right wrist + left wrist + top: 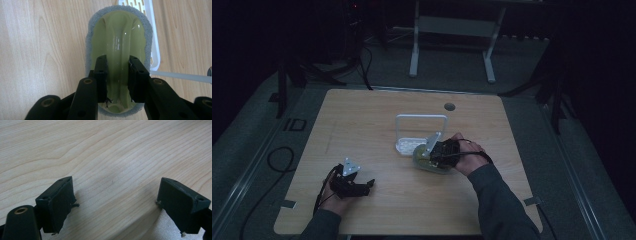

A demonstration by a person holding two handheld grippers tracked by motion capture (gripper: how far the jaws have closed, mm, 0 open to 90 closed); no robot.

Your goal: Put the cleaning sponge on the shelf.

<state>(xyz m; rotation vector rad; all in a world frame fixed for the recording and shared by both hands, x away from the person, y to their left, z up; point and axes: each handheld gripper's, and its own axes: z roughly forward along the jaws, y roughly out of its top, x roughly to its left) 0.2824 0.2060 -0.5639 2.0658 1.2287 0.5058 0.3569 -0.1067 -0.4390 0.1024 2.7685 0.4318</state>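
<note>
Green scrubber [117,50] ridge sits clamped in the right tongs [117,80] up close, while left tongs [117,202] gape over bare wood.

Pale wood worktop [112,150] with wavy brown grain lines. The scrubber [120,37] shows a glossy olive-green handle ringed by a speckled grey sponge edge. At the upper right of the right gripper view, a white slotted rack [152,37]. Both grippers, left [115,202] and right [117,80], are matte black, with brass-coloured rivets.
</note>
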